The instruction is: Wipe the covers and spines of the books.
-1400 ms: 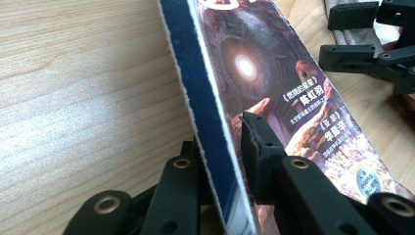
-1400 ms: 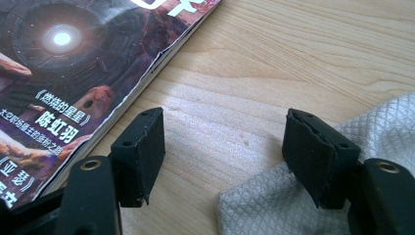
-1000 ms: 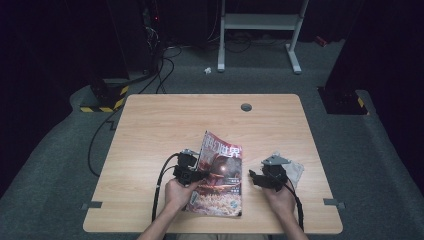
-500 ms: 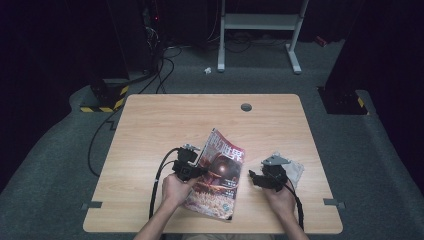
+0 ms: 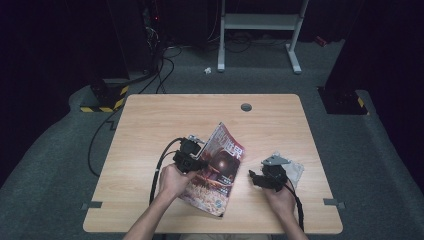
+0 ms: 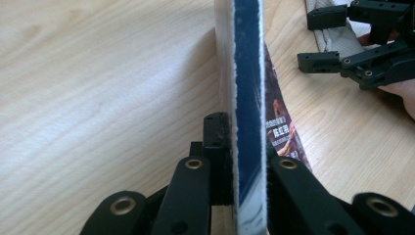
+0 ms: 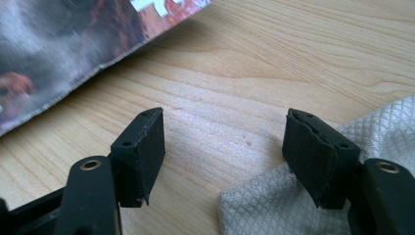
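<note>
High view: the left gripper (image 5: 192, 159) grips a magazine (image 5: 220, 167) by its edge and holds that edge tilted up off the wooden surface (image 5: 150, 125), while the far long edge rests on the wood. Left gripper view: the jaws are pinching the magazine (image 6: 247, 98), its stacked page edges standing upright between the two pads, one pad flat against each cover; the right gripper (image 6: 362, 54) appears beyond the pages, to the right of the jaws. Right gripper view: the jaws stand spread with bare wood between them; a grey quilted cloth (image 7: 293, 205) lies under and beside the right-hand pad, and the magazine cover (image 7: 58, 44) lies ahead of the left-hand pad, apart from it. High view again: the right gripper (image 5: 260, 178) rests low on the surface beside the cloth (image 5: 295, 170), near the magazine but not touching it. Step in hand, as judged: lifting the magazine by one edge. The next move likely calls for a steady pinch so the pages do not slip or fan, and room kept clear of the idle right gripper.
</note>
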Motion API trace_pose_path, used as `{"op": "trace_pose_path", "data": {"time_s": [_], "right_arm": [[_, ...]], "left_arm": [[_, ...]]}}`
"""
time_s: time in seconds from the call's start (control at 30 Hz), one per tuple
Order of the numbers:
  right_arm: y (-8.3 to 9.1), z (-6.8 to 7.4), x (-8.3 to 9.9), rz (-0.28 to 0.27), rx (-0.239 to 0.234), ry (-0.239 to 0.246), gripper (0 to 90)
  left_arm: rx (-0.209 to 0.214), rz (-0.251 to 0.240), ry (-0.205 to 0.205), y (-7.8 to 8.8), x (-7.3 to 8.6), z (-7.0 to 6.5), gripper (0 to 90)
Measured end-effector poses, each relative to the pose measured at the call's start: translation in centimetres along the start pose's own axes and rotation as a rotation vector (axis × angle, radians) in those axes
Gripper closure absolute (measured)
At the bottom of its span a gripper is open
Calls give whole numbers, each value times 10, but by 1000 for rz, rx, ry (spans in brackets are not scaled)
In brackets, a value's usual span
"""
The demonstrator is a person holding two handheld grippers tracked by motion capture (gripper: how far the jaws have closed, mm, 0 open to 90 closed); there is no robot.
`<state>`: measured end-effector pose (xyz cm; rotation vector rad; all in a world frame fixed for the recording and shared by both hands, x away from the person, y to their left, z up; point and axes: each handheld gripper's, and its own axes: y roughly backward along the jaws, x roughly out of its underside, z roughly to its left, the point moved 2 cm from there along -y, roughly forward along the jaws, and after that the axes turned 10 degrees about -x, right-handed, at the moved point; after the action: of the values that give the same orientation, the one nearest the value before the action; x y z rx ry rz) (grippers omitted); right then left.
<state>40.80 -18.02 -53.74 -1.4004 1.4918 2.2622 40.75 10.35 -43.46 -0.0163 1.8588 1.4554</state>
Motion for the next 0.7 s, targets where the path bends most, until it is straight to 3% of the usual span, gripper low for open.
{"op": "trace_pose_path", "data": {"time_s": [0.2, 0.7], "right_arm": [[0, 0, 0, 0, 1, -2, 322], [0, 2, 0, -1, -9, 12, 348]], "left_arm": [[-18, -18, -72, 18, -7, 6, 840], [-33, 34, -264, 41, -30, 6, 840]]}}
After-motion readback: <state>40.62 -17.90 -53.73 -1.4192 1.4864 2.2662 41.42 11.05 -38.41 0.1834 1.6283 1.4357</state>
